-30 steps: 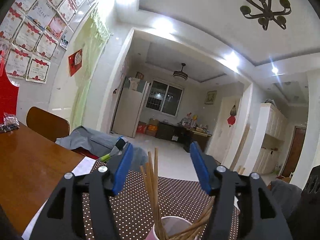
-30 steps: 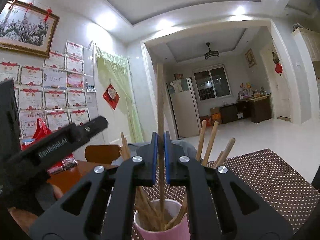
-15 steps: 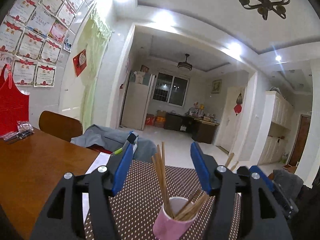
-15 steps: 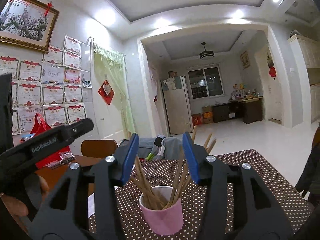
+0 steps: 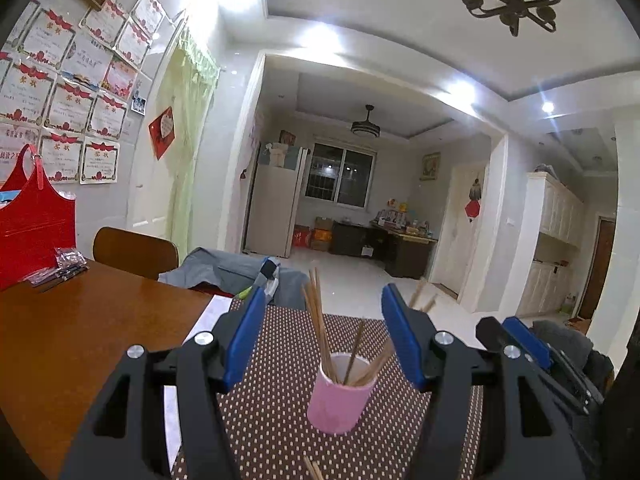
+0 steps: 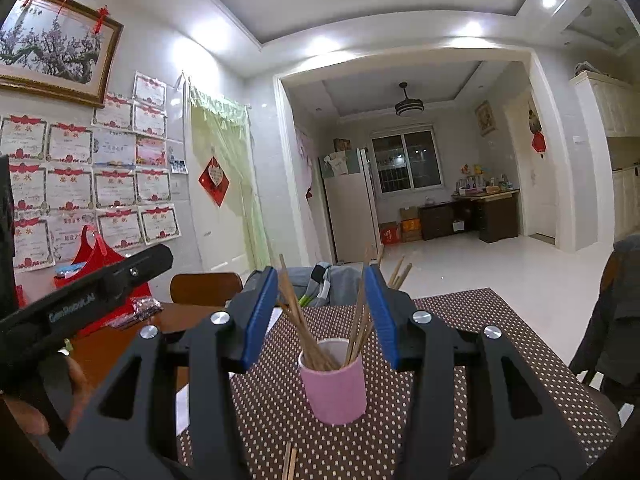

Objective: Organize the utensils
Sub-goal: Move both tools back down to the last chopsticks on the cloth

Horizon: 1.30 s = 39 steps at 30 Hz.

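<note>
A pink cup (image 5: pixel 340 404) (image 6: pixel 334 388) stands upright on a brown dotted mat (image 5: pixel 272 400) (image 6: pixel 480 320). Several wooden chopsticks (image 5: pixel 320 332) (image 6: pixel 298 320) lean out of it. My left gripper (image 5: pixel 325 300) is open, level, short of the cup, with nothing between its blue pads. My right gripper (image 6: pixel 321 280) is also open and empty, facing the cup from nearby; its blue fingers (image 5: pixel 520 340) show at the right of the left wrist view. Two loose chopstick ends (image 5: pixel 312 470) (image 6: pixel 289 460) lie on the mat below the grippers.
The mat lies on a brown wooden table (image 5: pixel 80 340) with a white paper (image 5: pixel 208 316) at the mat's left edge. A red bag (image 5: pixel 32 232) and small packets stand far left. A wooden chair (image 5: pixel 134 252) and grey clothes (image 5: pixel 224 272) are behind the table.
The right gripper let go of the chopstick it held upright in the cup and opened. Both grippers pulled back from the cup, which now shows whole and farther off.
</note>
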Each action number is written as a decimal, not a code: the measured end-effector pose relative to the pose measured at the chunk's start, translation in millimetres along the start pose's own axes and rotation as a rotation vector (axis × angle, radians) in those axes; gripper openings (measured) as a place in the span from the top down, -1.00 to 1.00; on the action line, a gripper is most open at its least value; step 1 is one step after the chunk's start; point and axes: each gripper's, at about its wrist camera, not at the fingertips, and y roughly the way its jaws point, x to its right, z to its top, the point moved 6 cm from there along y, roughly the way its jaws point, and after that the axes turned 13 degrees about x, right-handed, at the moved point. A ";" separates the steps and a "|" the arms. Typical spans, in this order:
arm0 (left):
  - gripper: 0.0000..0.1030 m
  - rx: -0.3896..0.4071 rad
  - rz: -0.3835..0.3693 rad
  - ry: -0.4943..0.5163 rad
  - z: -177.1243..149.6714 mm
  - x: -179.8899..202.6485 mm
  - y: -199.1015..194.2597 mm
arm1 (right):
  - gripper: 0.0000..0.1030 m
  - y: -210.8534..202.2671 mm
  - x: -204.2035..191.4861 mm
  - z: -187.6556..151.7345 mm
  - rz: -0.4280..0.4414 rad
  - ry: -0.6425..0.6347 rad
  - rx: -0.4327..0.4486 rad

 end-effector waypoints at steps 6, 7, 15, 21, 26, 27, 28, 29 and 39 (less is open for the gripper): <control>-0.19 -0.087 0.004 0.037 -19.3 6.0 -16.3 | 0.11 -16.3 7.8 -14.7 -0.008 0.011 -0.117; -0.19 -0.104 0.008 0.040 -23.2 6.1 -17.4 | 0.11 -18.2 10.0 -19.5 -0.011 0.013 -0.145; -0.20 -0.327 0.019 0.062 -72.2 4.5 -14.3 | 0.11 -30.5 31.8 -64.2 -0.057 0.009 -0.349; -0.20 -0.578 0.046 0.041 -126.0 -4.0 -2.7 | 0.09 -36.2 45.9 -93.9 -0.060 0.023 -0.459; -0.20 -0.801 0.069 0.072 -178.7 -5.0 -0.4 | 0.07 -39.1 52.7 -116.6 -0.059 0.033 -0.545; -0.20 -0.828 0.075 0.085 -185.6 -4.6 -0.4 | 0.07 -39.4 54.2 -122.4 -0.059 0.037 -0.569; -0.20 -0.862 0.084 0.102 -193.3 -4.5 0.0 | 0.06 -39.7 54.7 -125.5 -0.060 0.038 -0.581; -0.20 -0.904 0.091 0.120 -203.4 -4.1 -0.1 | 0.05 -40.0 55.5 -129.4 -0.060 0.037 -0.596; -0.20 -1.015 0.129 0.126 -231.3 -5.5 -1.3 | 0.05 -44.2 60.3 -147.6 -0.052 0.041 -0.665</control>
